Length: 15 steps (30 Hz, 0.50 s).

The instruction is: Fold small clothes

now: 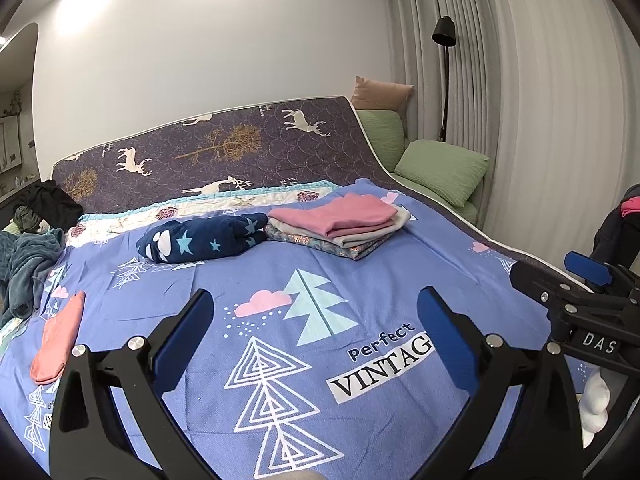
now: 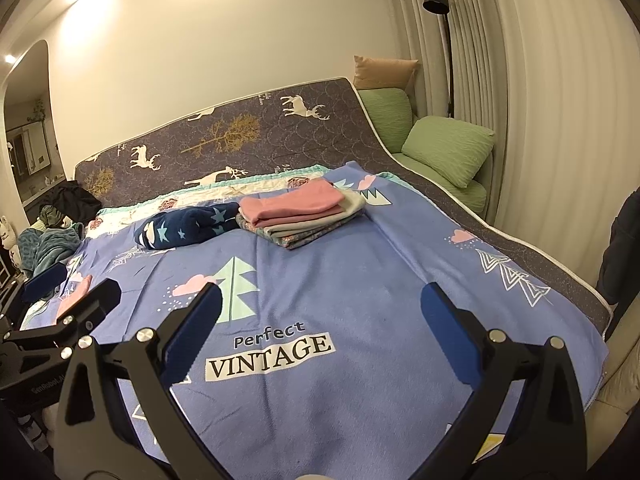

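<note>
A stack of folded clothes [image 1: 340, 220] [image 2: 298, 214], pink on top, lies at the back of the blue printed sheet [image 1: 360, 280] [image 2: 340, 280]. A navy star-print bundle [image 1: 204, 238] [image 2: 188, 226] lies left of it. A folded salmon-pink garment [image 1: 58, 340] [image 2: 74, 298] lies at the sheet's left edge. My left gripper [image 1: 316, 320] is open and empty above the sheet's front; it also shows in the right wrist view [image 2: 72, 286] at the left. My right gripper [image 2: 320, 314] is open and empty; it also shows in the left wrist view [image 1: 560, 270] at the right.
A dark deer-print mattress [image 1: 240, 140] lies under the sheet. Loose dark and teal clothes [image 1: 32, 248] pile at the left. Green cushions [image 1: 440, 172] and a black floor lamp [image 1: 444, 32] stand by the curtain at the right.
</note>
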{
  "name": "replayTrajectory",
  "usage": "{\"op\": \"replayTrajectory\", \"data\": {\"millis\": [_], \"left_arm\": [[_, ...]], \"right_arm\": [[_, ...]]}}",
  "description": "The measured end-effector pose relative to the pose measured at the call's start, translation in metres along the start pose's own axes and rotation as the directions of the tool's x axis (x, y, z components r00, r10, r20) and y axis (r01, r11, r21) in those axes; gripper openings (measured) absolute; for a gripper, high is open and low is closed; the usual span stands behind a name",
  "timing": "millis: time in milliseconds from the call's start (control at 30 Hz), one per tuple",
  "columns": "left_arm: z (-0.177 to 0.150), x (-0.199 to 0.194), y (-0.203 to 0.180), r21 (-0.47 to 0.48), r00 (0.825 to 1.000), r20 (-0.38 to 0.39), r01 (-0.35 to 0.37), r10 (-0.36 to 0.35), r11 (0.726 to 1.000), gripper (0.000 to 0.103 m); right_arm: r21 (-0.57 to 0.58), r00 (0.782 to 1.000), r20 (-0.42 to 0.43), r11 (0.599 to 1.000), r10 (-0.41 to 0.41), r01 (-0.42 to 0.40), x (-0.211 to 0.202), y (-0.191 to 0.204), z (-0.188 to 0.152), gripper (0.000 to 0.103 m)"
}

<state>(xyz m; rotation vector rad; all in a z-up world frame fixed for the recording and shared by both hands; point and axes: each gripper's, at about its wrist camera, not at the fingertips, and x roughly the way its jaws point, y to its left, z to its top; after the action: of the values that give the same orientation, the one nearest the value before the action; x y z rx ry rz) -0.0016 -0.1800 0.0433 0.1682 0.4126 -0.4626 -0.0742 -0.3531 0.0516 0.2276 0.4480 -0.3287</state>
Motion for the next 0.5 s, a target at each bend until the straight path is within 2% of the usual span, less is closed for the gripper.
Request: {"op": "replayTrajectory", "data": {"millis": [500], "left_arm": [[-0.0022, 0.0023, -0.0047, -0.009, 0.999, -0.022, 0.037, -0.037, 0.999, 0.102]], "right_arm": [[0.005, 1.000, -0.007, 1.000, 0.014, -0.014, -0.0034, -0.0014, -0.0018, 0.101]]}}
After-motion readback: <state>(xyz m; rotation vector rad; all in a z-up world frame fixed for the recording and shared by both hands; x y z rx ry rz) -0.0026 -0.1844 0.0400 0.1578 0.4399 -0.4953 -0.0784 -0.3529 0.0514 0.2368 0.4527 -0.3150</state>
